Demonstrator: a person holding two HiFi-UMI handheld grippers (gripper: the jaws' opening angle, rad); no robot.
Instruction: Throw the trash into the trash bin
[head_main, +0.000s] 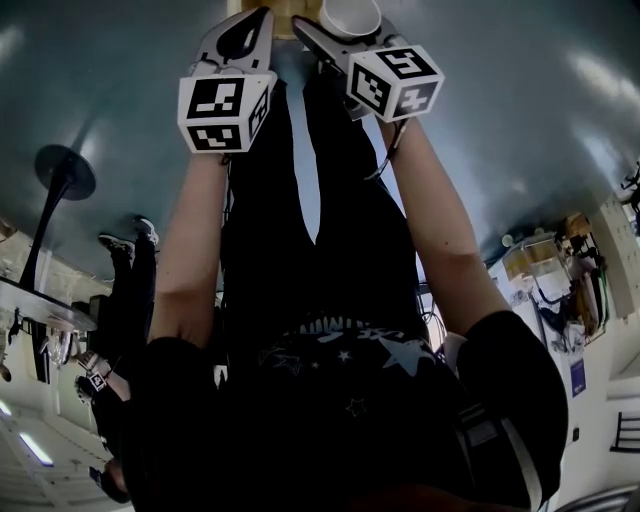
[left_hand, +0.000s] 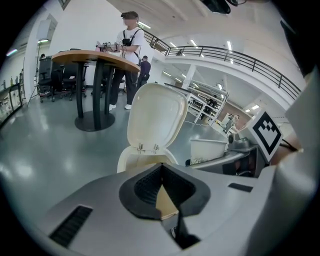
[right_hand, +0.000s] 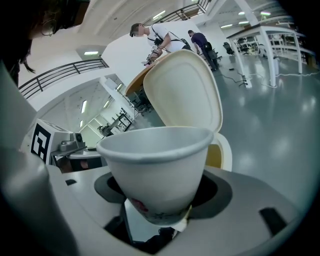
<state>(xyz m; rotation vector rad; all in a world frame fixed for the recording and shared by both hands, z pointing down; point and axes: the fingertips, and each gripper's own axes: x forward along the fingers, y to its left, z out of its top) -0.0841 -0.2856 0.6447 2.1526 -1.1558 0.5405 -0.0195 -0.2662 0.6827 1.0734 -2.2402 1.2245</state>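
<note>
Though spread wide, right fingers (right_hand: 242, 200) clasp cup (right_hand: 155, 160).

light: bright ceiling strips (left_hand: 228, 45) | glare: sheen on floor (left_hand: 30, 165) | edges: fisheye, dark vignette | head view dim

We recorded the cup (right_hand: 155, 170) as matt white paper. The bin lid (right_hand: 182, 90) was smooth cream plastic with a soft sheen — floor (left_hand: 40, 155) glossy grey. The left gripper (left_hand: 161, 167) pads (left_hand: 146, 187) looked black, ribbed, matt.
</note>
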